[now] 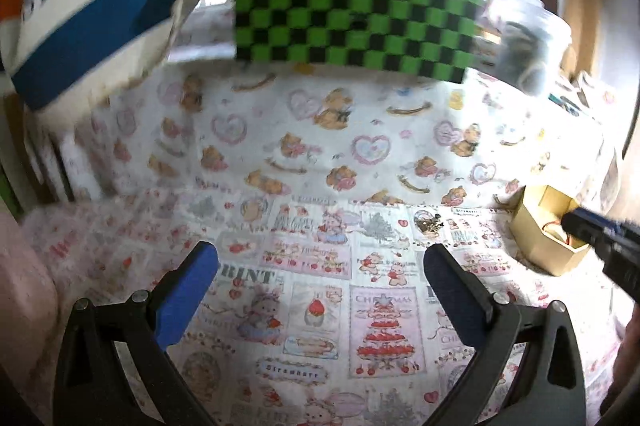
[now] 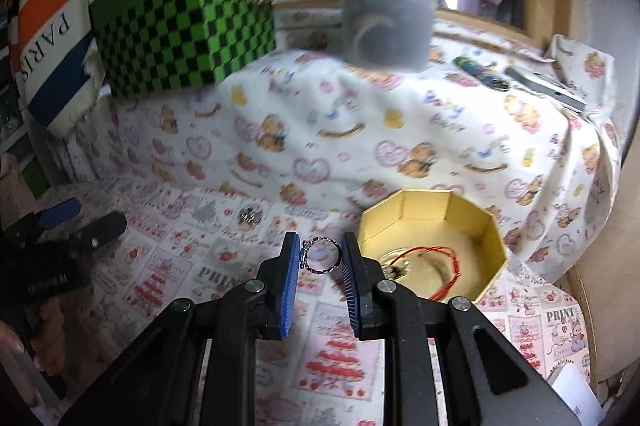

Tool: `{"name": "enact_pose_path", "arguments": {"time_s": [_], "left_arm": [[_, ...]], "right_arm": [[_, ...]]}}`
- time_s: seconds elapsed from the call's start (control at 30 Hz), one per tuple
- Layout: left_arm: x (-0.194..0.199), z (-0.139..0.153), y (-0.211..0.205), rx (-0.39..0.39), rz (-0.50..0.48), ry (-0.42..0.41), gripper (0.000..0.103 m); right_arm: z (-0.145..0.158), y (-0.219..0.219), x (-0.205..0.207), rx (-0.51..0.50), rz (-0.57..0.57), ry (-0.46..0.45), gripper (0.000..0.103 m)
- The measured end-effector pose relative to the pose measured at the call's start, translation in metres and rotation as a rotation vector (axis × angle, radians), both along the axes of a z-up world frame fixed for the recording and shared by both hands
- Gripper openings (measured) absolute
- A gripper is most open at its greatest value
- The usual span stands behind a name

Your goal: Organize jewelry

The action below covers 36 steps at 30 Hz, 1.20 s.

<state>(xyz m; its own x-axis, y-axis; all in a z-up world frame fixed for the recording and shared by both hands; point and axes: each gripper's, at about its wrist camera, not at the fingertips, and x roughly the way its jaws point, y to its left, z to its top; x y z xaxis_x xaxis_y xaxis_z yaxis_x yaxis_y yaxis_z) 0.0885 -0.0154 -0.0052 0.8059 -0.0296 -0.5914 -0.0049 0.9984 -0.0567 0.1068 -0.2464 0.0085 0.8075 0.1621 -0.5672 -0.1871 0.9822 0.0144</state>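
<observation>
My right gripper (image 2: 321, 256) is shut on a small silver ring (image 2: 319, 257), held between its blue pads just left of the open gold octagonal box (image 2: 492, 226). The box holds a red cord (image 2: 448, 258) and a small metal piece. My left gripper (image 1: 320, 258) is open and empty above the printed cloth; it also shows in the right wrist view (image 2: 86, 216). A small tangle of jewelry (image 1: 429, 224) lies on the cloth ahead of it, also seen in the right wrist view (image 2: 249, 215). The gold box (image 1: 536, 238) sits at the right, with the right gripper's finger over it.
A green checkered box (image 2: 180, 26) and a clear plastic tub (image 2: 386, 6) stand on a raised, bear-print-covered ledge behind. A striped "PARIS" bag (image 2: 52, 38) leans at the left. Pens (image 2: 480, 72) lie on the ledge at right.
</observation>
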Motion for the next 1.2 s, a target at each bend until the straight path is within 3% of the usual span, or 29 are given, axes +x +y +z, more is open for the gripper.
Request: {"name": "enact_pose_path", "arguments": {"time_s": [0.2, 0.37, 0.47, 0.5, 0.67, 0.83, 1.03, 1.2], "left_arm": [[-0.004, 0.007, -0.024, 0.009, -0.101, -0.013, 0.102], [0.021, 0.014, -0.053, 0.048, -0.187, -0.006, 0.101], [0.042, 0.017, -0.066, 0.028, -0.235, 0.045, 0.093], [0.050, 0.017, -0.068, 0.007, -0.236, 0.065, 0.086], [0.075, 0.008, -0.072, -0.049, -0.211, 0.132, 0.076], [0.091, -0.002, -0.065, -0.072, -0.209, 0.176, 0.059], [0.097, -0.009, -0.075, -0.076, -0.264, 0.214, 0.057], [0.109, -0.025, -0.089, -0.083, -0.283, 0.272, 0.047]], "right_arm": [[0.000, -0.017, -0.003, 0.026, -0.037, -0.082, 0.023], [0.001, -0.030, -0.006, 0.051, -0.066, -0.117, 0.023], [0.000, -0.036, -0.007, 0.032, -0.113, -0.135, 0.023], [0.000, -0.039, -0.006, 0.030, -0.130, -0.140, 0.023], [-0.001, -0.054, -0.002, 0.054, -0.170, -0.139, 0.023], [0.000, -0.067, 0.001, 0.076, -0.202, -0.144, 0.023], [-0.002, -0.068, 0.002, 0.073, -0.208, -0.137, 0.023], [-0.002, -0.069, 0.002, 0.084, -0.211, -0.131, 0.023]]}}
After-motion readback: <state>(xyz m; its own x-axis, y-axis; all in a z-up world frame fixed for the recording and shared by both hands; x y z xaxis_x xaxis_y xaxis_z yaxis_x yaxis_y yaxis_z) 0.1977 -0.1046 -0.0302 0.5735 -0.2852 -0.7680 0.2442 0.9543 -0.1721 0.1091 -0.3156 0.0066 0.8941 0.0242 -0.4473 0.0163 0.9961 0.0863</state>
